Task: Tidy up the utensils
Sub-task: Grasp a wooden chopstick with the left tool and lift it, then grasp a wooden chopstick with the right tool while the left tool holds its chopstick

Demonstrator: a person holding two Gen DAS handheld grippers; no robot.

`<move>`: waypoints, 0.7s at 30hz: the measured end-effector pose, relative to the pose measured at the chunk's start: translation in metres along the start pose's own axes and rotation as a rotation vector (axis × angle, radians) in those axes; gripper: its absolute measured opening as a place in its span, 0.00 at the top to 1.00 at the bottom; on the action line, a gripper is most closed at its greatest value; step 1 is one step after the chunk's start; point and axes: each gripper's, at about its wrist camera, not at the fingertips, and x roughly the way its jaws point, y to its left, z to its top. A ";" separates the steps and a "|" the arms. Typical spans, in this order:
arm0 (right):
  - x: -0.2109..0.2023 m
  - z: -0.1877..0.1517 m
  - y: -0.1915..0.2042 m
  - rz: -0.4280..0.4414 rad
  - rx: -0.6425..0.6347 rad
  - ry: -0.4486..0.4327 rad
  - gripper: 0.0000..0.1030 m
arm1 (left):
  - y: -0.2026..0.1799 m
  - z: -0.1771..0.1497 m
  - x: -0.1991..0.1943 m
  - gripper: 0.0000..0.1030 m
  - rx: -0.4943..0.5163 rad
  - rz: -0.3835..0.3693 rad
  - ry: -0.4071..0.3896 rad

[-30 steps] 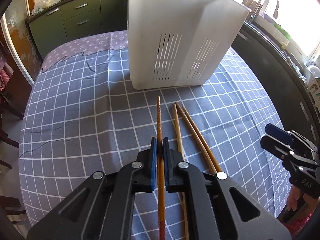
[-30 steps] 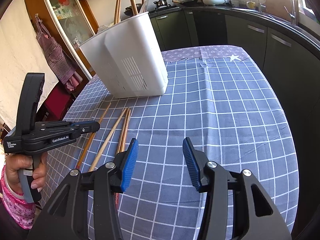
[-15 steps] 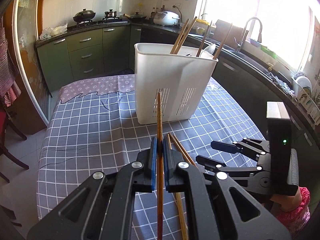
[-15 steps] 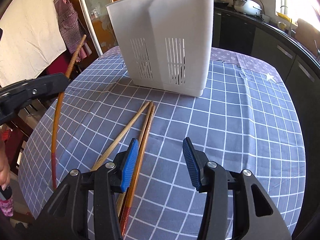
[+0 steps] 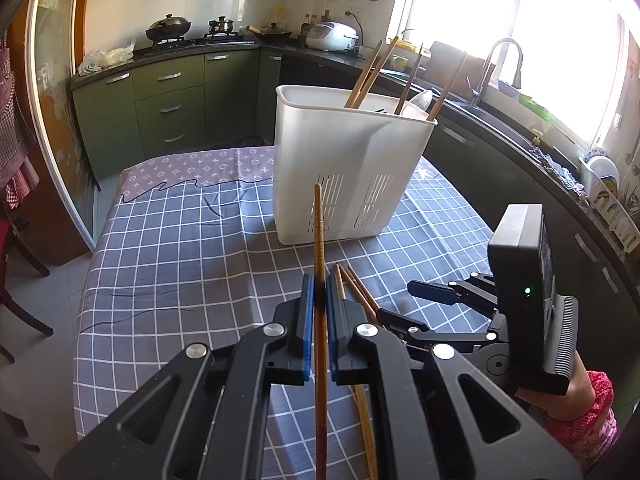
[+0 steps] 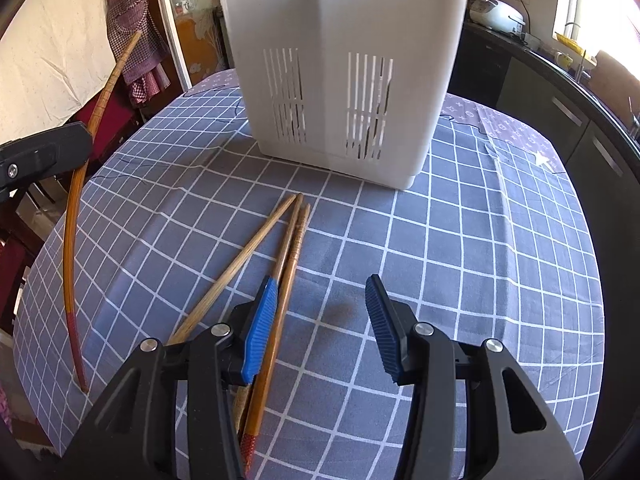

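My left gripper (image 5: 319, 280) is shut on a long brown chopstick with a red end (image 5: 318, 232), held above the table and pointing at the white slotted utensil holder (image 5: 348, 168). From the right wrist the same chopstick (image 6: 74, 208) hangs at the far left in the left gripper (image 6: 76, 142). Three wooden chopsticks (image 6: 288, 240) lie on the checked tablecloth (image 6: 460, 260) in front of the holder (image 6: 340, 80). My right gripper (image 6: 322, 284) stands open low over them, its left finger above the chopsticks and nothing between the pads. It also shows in the left wrist view (image 5: 398, 299).
The holder has several chopsticks and a spoon (image 5: 416, 100) standing in it. Green kitchen cabinets (image 5: 168, 108), a counter with a sink tap (image 5: 496, 64) and a chair (image 5: 16, 280) surround the table. A person's hand in a pink sleeve (image 5: 584, 408) holds the right gripper.
The left gripper has lifted its chopstick off the cloth and tilted upward. The right gripper has swung left over the loose chopsticks and rolled; its jaws kept the same width.
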 end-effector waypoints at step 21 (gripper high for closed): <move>0.011 0.006 0.006 -0.009 0.035 0.043 0.67 | -0.003 -0.003 0.002 0.94 0.010 -0.014 0.011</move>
